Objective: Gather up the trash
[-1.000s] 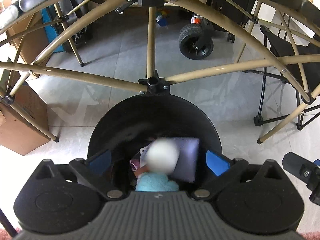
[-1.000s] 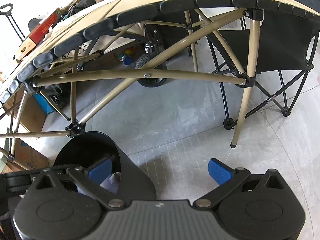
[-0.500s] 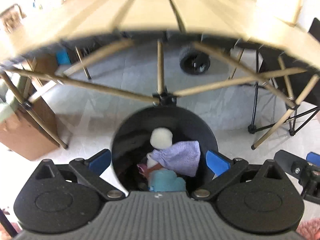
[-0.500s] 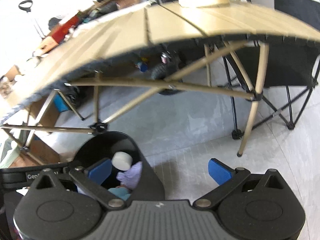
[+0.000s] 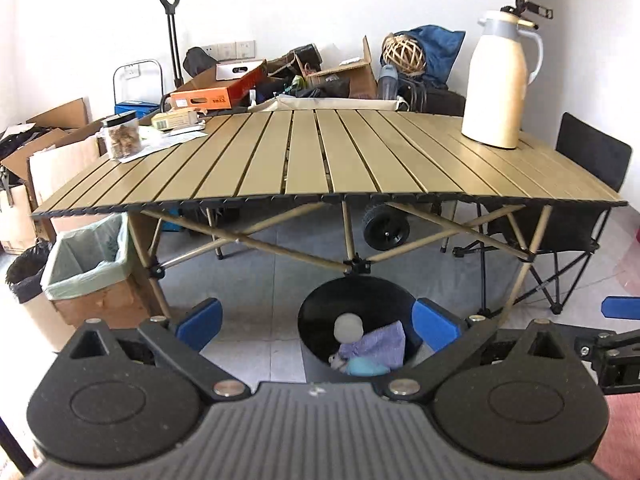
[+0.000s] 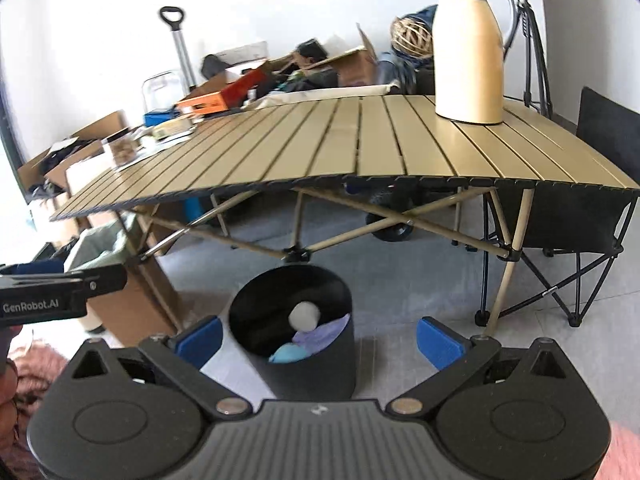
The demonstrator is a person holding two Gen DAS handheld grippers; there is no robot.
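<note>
Left wrist view shows the left hand-held gripper (image 5: 316, 326) spread wide and empty above the black bin (image 5: 316, 312), which stands on the floor below the surface (image 5: 320, 160) edge and holds a white ball (image 5: 348, 328), purple wrapper (image 5: 386, 340) and teal scrap (image 5: 366, 366). The right hand-held gripper (image 6: 318, 340) is likewise wide and empty. Drop-off looks finished; the next move is probably to search the surface beyond the bin for leftover trash.

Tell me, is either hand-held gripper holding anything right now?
No. The left hand-held gripper and right hand-held gripper are both open and empty; the trash lies in the black bin.
</note>
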